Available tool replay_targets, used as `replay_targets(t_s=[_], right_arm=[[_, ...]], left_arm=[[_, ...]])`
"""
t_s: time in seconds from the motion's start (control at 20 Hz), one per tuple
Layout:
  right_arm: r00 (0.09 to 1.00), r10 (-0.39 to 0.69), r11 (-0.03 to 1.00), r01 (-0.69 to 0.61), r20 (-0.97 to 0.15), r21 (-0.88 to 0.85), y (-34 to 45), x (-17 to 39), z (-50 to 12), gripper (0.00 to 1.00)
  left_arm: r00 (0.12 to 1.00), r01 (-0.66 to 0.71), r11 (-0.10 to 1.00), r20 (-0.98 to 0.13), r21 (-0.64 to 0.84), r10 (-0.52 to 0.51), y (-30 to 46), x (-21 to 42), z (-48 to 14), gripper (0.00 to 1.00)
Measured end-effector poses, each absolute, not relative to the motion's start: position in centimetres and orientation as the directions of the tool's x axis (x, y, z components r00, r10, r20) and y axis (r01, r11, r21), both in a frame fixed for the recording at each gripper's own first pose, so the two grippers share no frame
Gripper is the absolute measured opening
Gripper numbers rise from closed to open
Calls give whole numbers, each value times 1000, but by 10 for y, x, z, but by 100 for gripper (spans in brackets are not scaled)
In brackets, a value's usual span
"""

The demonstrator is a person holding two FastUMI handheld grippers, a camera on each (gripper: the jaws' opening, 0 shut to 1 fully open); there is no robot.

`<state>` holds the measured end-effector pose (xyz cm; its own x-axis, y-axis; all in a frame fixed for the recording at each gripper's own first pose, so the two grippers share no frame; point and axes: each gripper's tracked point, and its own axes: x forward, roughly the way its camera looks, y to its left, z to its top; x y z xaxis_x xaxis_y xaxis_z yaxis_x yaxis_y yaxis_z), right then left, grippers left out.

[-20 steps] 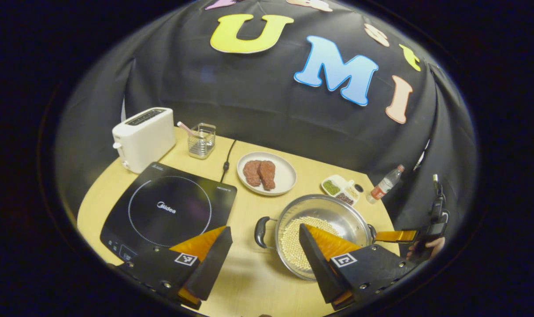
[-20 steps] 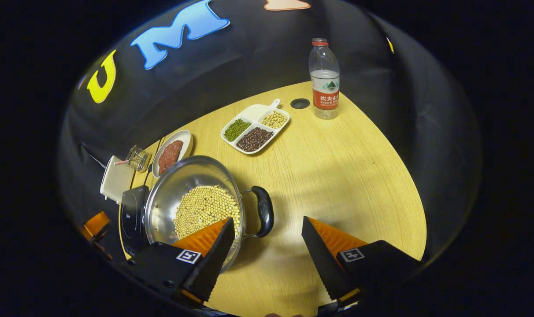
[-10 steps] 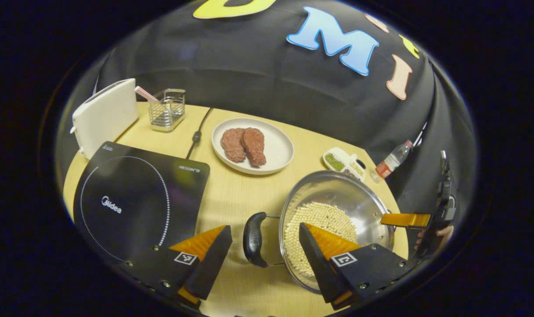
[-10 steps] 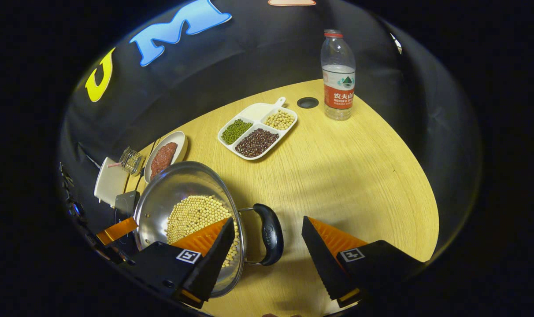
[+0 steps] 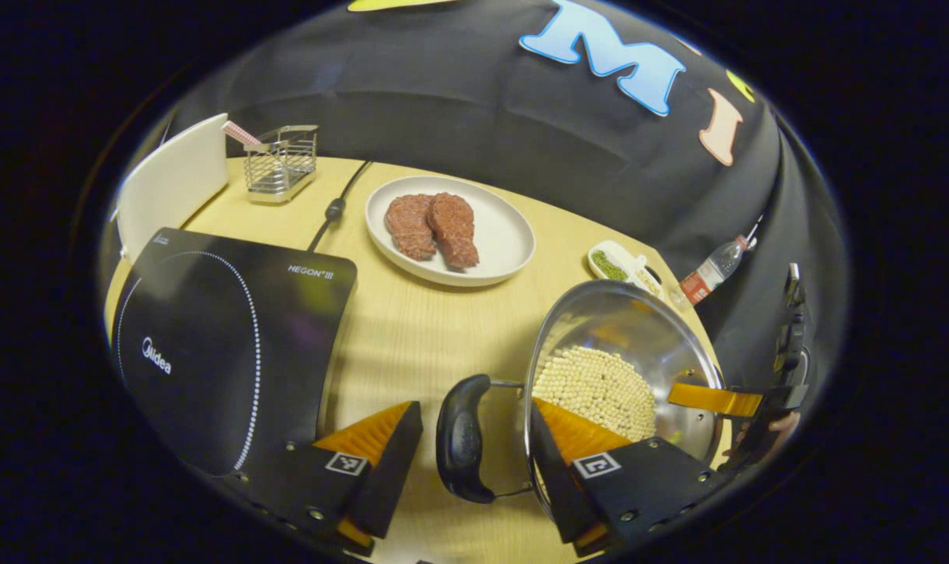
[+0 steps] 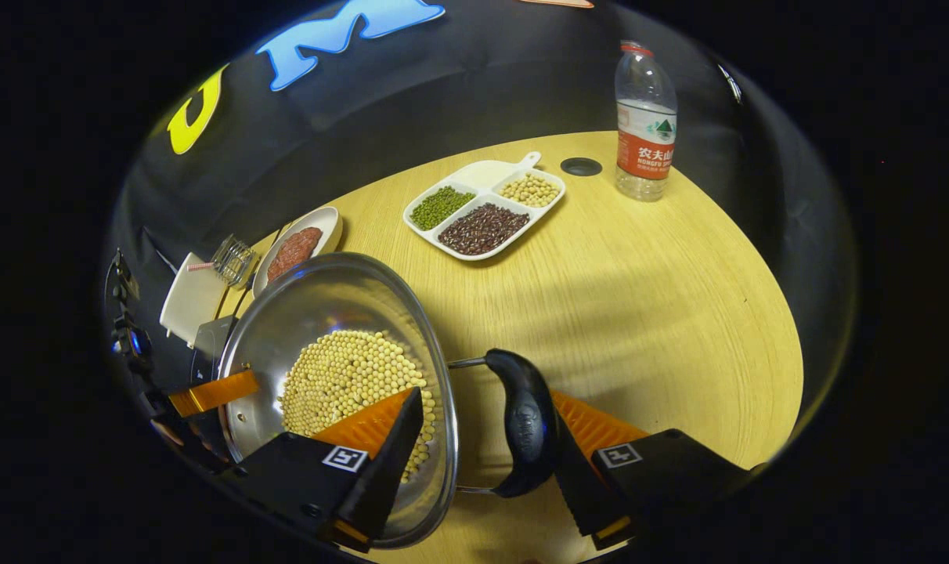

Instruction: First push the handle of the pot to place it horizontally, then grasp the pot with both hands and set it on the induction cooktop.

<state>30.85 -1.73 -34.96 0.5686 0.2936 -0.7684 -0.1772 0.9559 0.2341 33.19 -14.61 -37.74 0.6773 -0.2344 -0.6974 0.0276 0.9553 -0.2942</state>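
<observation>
Reaching for the two handles of the pot [image 5: 623,356] appears to be the step in hand, since the handles already lie to the sides and the pot is not yet on the induction cooktop [image 5: 232,337], which sits well to the left on the table [image 5: 420,329]. The next move calls for both grippers to close on the handles together and lift evenly, because the pot holds loose beans. In the left gripper view, the left gripper [image 5: 472,462] is open, and the pot's left handle [image 5: 460,439] stands between its fingers, touching neither as far as I can see. In the right gripper view, the right gripper [image 6: 482,446] is open too, with the right handle [image 6: 525,423] just beside its outer finger; contact cannot be told.
</observation>
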Motion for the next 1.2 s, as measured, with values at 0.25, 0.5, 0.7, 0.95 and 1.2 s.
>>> replay_targets(t_s=[0.25, 0.5, 0.7, 0.95, 1.2], right_arm=[[602, 250, 968, -167, -758, 187, -28, 315, -352, 79], [599, 272, 962, -153, -753, 226, -28, 313, -351, 60], [596, 267, 964, -155, -758, 218, -26, 308, -352, 55], [595, 263, 964, -147, -759, 220, -24, 287, -337, 55], [603, 248, 968, -126, -758, 217, -18, 252, -310, 55]], left_arm=[[666, 45, 953, -702, -298, -251, -154, 334, -382, 58], [666, 28, 947, -701, -321, -257, -154, 336, -383, 55], [659, 39, 952, -709, -303, -252, -153, 335, -381, 53], [658, 55, 954, -707, -296, -258, -148, 318, -364, 52], [660, 72, 951, -701, -300, -271, -138, 290, -333, 52]])
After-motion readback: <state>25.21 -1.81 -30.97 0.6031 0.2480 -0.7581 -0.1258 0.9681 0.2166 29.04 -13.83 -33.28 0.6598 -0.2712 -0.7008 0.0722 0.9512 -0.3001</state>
